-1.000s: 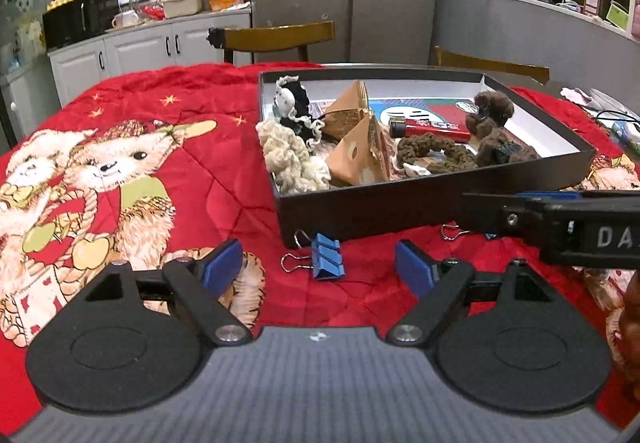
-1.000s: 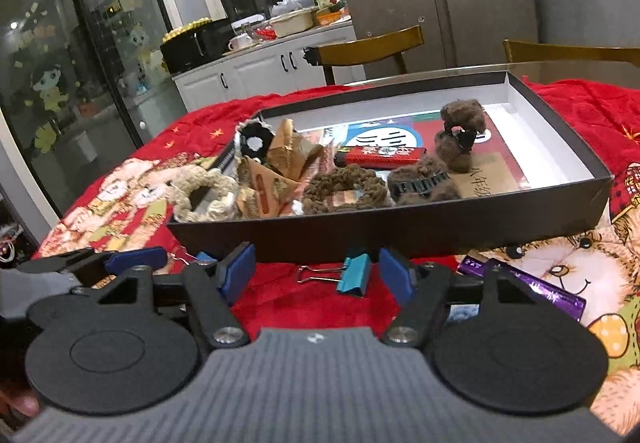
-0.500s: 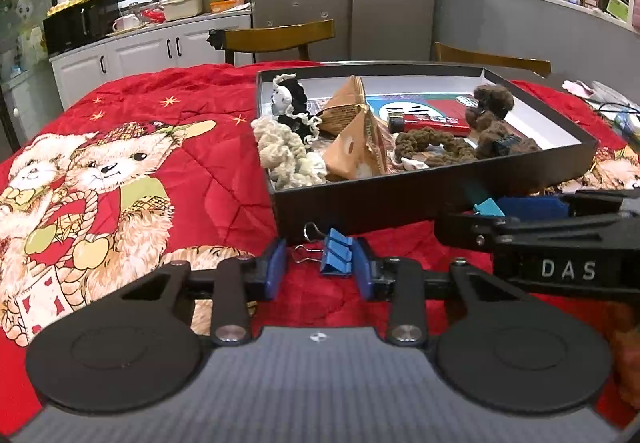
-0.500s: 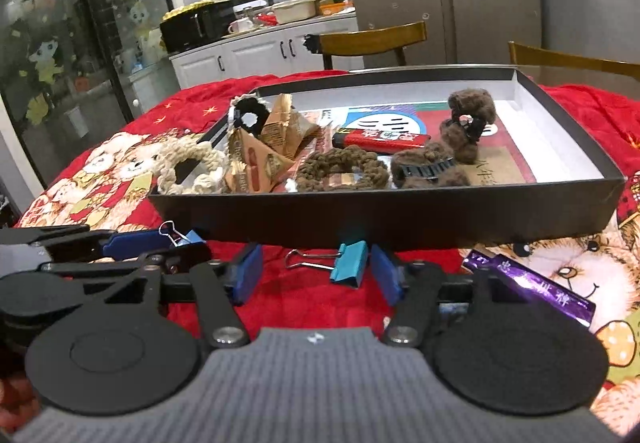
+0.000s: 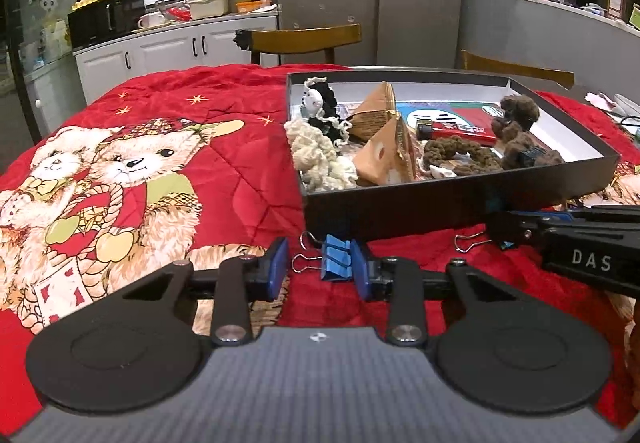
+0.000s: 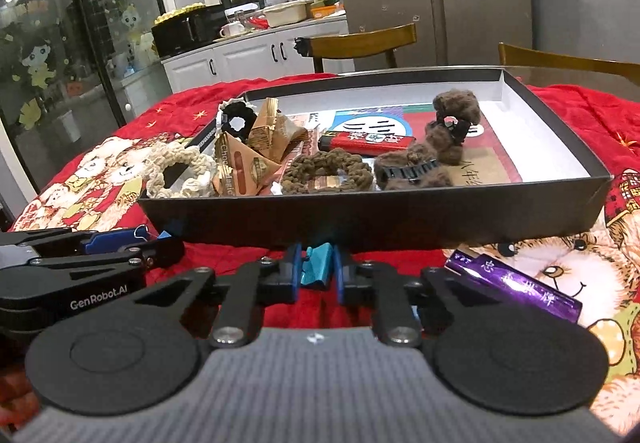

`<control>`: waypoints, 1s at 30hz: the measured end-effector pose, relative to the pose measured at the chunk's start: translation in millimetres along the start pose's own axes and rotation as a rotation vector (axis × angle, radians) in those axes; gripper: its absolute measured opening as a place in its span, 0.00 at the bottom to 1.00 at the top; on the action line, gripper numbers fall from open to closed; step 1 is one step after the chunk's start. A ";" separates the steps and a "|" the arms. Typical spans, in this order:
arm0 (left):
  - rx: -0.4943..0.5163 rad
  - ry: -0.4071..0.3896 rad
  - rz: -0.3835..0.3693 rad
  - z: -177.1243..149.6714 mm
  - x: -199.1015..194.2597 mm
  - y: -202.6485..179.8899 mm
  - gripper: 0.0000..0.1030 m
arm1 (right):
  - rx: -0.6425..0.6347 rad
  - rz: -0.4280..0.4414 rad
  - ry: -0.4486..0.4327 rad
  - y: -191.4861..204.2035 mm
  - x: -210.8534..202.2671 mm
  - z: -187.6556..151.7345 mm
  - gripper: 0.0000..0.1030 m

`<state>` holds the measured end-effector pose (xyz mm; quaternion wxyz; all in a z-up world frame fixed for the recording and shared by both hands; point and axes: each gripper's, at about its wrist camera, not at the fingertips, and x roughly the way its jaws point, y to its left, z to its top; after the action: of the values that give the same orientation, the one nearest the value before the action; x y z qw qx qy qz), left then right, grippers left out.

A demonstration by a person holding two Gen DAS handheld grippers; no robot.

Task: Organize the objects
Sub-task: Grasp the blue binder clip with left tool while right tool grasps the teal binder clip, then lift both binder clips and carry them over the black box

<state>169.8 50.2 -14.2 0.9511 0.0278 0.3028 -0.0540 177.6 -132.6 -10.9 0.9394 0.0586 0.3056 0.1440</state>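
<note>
A blue binder clip (image 5: 336,258) lies on the red blanket in front of the black box (image 5: 440,203). My left gripper (image 5: 320,271) straddles it with its jaws closing. The right pad meets the clip body, and the left pad stands a sliver off the wire handles. My right gripper (image 6: 316,275) is shut on a teal binder clip (image 6: 316,271) just before the box's front wall (image 6: 360,219). In the left wrist view the right gripper (image 5: 500,231) comes in from the right, with a wire handle (image 5: 466,243) sticking out of it.
The box holds scrunchies (image 6: 176,171), triangular snack packs (image 6: 240,171), a red lighter (image 6: 368,141) and brown fluffy hair clips (image 6: 452,131). A purple wrapped bar (image 6: 516,291) lies right of my right gripper. Wooden chairs (image 5: 304,39) stand behind the table.
Both pairs of jaws have narrowed. The right pads closed onto the teal clip. The left pads drew in from wide apart to either side of the blue clip. Neither hand shifted.
</note>
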 end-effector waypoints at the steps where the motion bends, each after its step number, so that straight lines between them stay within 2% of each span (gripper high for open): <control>1: 0.000 -0.002 0.003 0.0 -0.5 0.0 0.39 | 0.000 0.011 -0.001 0.0 -0.1 0.0 0.18; 6: -0.001 -0.013 0.021 0.1 -2.4 -0.1 0.38 | 0.003 0.016 -0.011 0.3 -2.4 -0.2 0.18; 13: 0.001 -0.030 0.030 -0.4 -5.8 -0.5 0.31 | 0.053 0.040 -0.001 -4.9 -2.6 0.4 0.17; 17: 0.010 -0.031 0.015 -0.4 -5.8 -2.4 0.16 | 0.061 0.049 -0.005 -4.8 -3.8 0.4 0.17; 18: 0.011 -0.033 0.012 -0.5 -6.2 -2.8 0.15 | 0.061 0.054 -0.007 -4.7 -4.3 0.4 0.17; 30: 0.007 -0.029 0.017 -0.6 -6.4 -2.2 0.15 | 0.086 0.065 -0.036 -5.3 -9.8 2.9 0.17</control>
<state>164.0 48.7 -11.0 0.9558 0.0329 0.2884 -0.0474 173.1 -140.7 -4.1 0.9361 0.1112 0.2927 0.1602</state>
